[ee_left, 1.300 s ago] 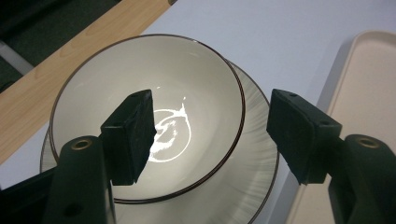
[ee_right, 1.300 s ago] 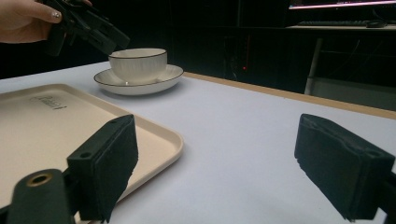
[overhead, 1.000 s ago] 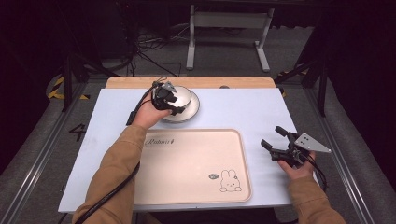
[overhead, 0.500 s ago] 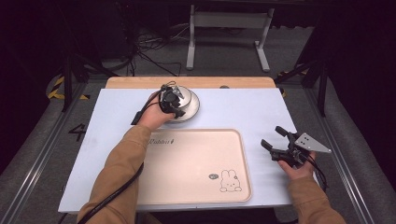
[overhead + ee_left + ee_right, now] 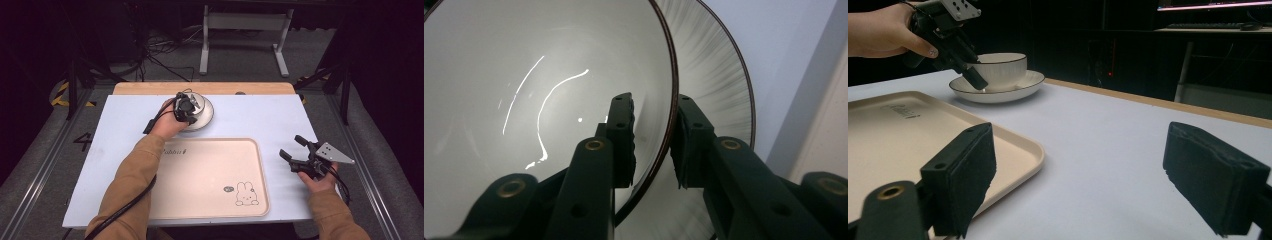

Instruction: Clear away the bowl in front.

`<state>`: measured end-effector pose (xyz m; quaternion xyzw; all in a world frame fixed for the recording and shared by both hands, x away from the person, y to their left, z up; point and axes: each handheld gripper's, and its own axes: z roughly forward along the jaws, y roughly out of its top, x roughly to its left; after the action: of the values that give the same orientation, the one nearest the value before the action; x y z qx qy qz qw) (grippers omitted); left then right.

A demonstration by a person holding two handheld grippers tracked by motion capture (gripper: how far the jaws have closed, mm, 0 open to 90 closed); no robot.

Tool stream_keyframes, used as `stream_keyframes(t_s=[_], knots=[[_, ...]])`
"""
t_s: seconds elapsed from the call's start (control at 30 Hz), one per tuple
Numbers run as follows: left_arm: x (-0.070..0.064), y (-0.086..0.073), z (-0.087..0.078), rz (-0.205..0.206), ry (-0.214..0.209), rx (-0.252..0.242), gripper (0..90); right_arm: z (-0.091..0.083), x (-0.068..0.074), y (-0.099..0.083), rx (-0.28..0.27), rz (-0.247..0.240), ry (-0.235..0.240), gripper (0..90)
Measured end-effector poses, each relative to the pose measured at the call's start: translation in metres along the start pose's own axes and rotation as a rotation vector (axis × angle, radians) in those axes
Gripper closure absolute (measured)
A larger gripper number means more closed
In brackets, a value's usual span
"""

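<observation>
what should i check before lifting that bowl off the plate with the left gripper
1. Left gripper jaws straddle the bowl rim, one inside, one outside: ok.
2. Jaws fully clamped on the rim: cannot tell, a slight gap seems to show.
3. Bowl sits in the plate, upright: ok.
4. Tray bare for a set-down: ok.
5. Right gripper open and apart from the bowl, at the tray's right: ok.
6. Left gripper's cable clear of the plate: cannot tell.
</observation>
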<state>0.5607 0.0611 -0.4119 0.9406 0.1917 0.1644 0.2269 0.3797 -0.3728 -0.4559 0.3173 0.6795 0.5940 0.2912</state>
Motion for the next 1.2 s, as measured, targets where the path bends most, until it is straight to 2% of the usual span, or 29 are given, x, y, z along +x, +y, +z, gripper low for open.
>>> stream_keyframes(t_s=[0.2,0.23,0.33,0.73,0.8,0.93,1.2], knots=[[-0.004,0.005,0.0,0.032,0.006,0.015,82.1,0.0,0.0,0.0,0.0,-0.001,-0.001,14.2],[-0.006,0.007,0.0,0.034,0.019,0.026,82.3,0.0,0.0,0.0,-0.001,-0.001,-0.001,14.2],[-0.007,0.009,0.0,0.038,0.024,0.041,82.4,0.0,0.0,0.0,0.0,-0.005,0.0,14.2],[-0.009,0.009,-0.003,0.04,0.042,0.041,82.2,0.0,0.0,0.0,-0.001,-0.004,-0.001,14.2],[-0.008,0.009,-0.007,0.028,0.027,0.034,82.1,0.0,0.0,0.0,-0.001,-0.003,-0.001,14.2],[-0.009,0.008,-0.013,0.033,0.033,0.045,82.0,0.0,0.0,0.0,0.001,-0.001,0.0,14.3],[-0.011,0.004,-0.029,0.016,0.023,0.017,82.0,0.0,0.0,0.0,0.003,0.0,0.001,14.4]])
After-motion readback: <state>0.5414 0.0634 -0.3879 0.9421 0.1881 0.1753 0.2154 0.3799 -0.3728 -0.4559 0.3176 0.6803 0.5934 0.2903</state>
